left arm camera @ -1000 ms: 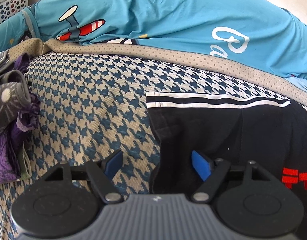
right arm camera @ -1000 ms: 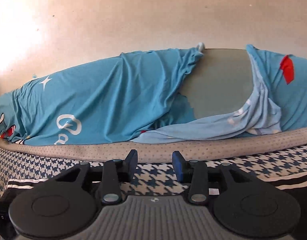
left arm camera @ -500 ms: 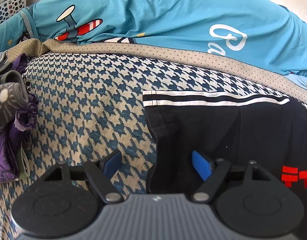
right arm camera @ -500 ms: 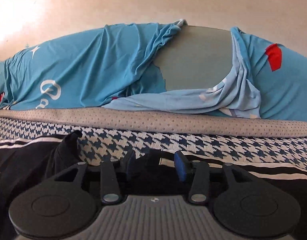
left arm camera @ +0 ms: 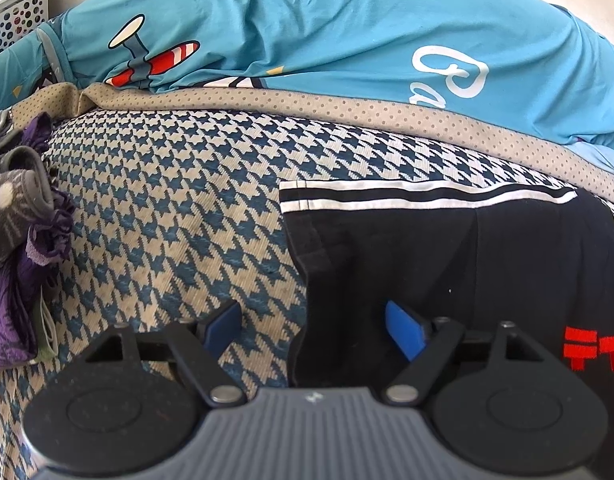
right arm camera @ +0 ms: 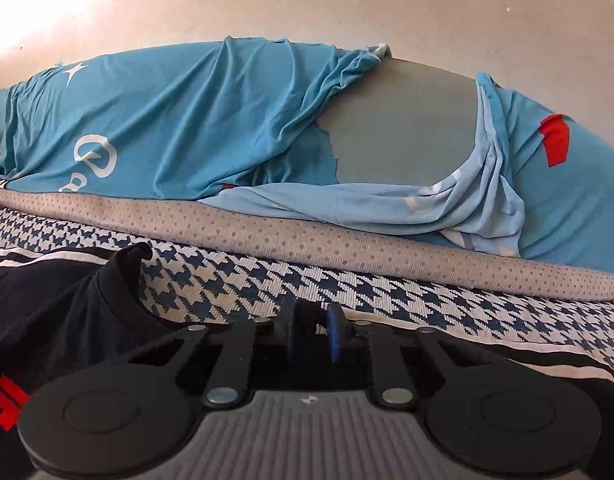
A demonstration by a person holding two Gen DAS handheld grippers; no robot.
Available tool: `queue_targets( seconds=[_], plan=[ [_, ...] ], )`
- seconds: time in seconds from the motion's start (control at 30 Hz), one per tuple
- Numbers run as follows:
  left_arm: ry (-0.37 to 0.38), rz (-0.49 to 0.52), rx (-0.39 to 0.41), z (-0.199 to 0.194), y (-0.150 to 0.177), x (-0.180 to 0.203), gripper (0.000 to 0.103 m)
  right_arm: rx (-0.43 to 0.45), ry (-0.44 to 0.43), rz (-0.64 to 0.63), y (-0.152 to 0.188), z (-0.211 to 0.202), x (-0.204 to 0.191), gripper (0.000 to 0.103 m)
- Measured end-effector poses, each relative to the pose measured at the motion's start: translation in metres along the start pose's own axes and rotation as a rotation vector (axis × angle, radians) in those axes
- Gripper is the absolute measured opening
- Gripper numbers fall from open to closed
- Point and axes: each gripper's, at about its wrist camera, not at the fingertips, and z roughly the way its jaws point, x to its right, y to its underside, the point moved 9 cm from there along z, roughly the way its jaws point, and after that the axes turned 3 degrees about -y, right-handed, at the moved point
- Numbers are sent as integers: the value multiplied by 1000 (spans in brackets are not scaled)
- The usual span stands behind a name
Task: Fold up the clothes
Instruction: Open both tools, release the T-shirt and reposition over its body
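Observation:
A black garment [left arm camera: 447, 256] with white stripes and a red print lies flat on the houndstooth cover [left arm camera: 179, 208]. My left gripper [left arm camera: 313, 326] stands open astride the garment's left edge, one blue pad on the cover and one over the black cloth. In the right wrist view the same black garment [right arm camera: 59, 320] spreads low and left, with its white-striped edge running right. My right gripper [right arm camera: 311, 330] is shut on a fold of the black cloth.
Turquoise printed bedding [left arm camera: 327, 28] is heaped along the back against the wall, with a grey pillow [right arm camera: 403, 128] showing through. Purple and grey clothes [left arm camera: 15, 240] are piled at the left. A white perforated basket [left arm camera: 15, 12] stands at the far left corner.
My right gripper came down onto the black garment and closed its fingers on the cloth. The left gripper stayed open and barely moved.

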Motion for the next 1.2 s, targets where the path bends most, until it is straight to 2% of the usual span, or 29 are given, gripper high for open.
queue_targets(
  seconds=[0.13, 0.3, 0.4, 0.53, 0.6, 0.63, 0.67, 0.83, 0.9, 1.0, 1.2],
  plan=[
    [-2, 3, 4, 0, 0, 1, 78, 30, 67, 79, -6, 3, 13, 4],
    [-11, -4, 12, 1, -1, -1, 80, 80, 200, 185, -14, 3, 36, 3],
    [-34, -1, 31, 0, -4, -3, 79, 69, 184, 182, -14, 11, 33, 3],
    [-32, -20, 17, 4, -7, -8, 80, 31, 207, 187, -12, 14, 33, 5],
    [-27, -42, 6, 6, -9, -13, 80, 26, 221, 212, -12, 10, 36, 19],
    [-28, -49, 4, 7, -11, -15, 79, 23, 228, 224, -13, 8, 38, 22],
    [-21, -56, 1, 7, -13, -17, 79, 22, 228, 233, -14, 4, 39, 26],
    [67, -124, -31, 10, -19, -23, 79, 41, 201, 274, -28, -27, 38, 30],
    [101, -130, -38, 10, -21, -23, 79, 32, 167, 296, -29, -42, 35, 37],
    [136, -153, -56, 12, -23, -26, 75, -2, 109, 335, -22, -65, 26, 50],
    [173, -171, -57, 11, -26, -30, 67, -87, 14, 387, 10, -110, -7, 52]
  ],
)
